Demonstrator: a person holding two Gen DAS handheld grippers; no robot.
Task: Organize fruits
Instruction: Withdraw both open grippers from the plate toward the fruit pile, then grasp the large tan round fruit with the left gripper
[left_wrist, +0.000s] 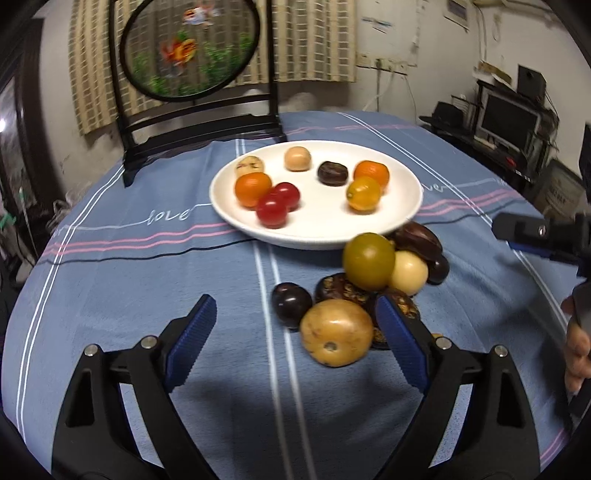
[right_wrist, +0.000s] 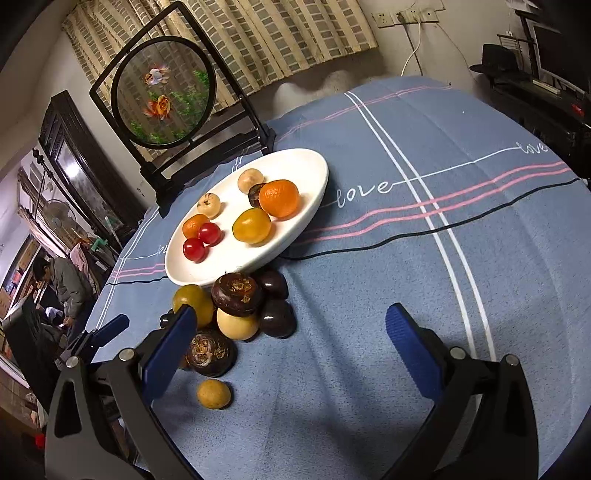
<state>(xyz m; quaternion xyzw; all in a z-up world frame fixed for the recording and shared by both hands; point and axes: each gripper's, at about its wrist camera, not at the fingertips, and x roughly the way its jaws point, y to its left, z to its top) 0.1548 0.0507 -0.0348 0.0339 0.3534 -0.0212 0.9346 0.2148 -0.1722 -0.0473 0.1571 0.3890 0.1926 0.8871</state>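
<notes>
A white plate (left_wrist: 399, 218) holds several fruits: two oranges, two red tomatoes (left_wrist: 272, 209), a yellow one, a dark one and two beige ones. It also shows in the right wrist view (right_wrist: 295, 221). A pile of loose fruits lies on the cloth in front of it: a green-yellow tomato (left_wrist: 368, 261), a cream ball (left_wrist: 408, 272), dark chestnut-like pieces (left_wrist: 291, 303) and a tan fruit (left_wrist: 336, 331). My left gripper (left_wrist: 299, 332) is open, low over the cloth, its right finger beside the tan fruit. My right gripper (right_wrist: 291, 343) is open and empty, to the right of the pile (right_wrist: 236, 295).
A framed round goldfish screen (left_wrist: 190, 48) stands behind the plate at the table's far edge. The blue striped tablecloth (right_wrist: 424, 258) covers a round table. The right gripper and the hand holding it show at the right edge of the left wrist view (left_wrist: 543, 236). A small tan fruit (right_wrist: 213, 394) lies apart, near me.
</notes>
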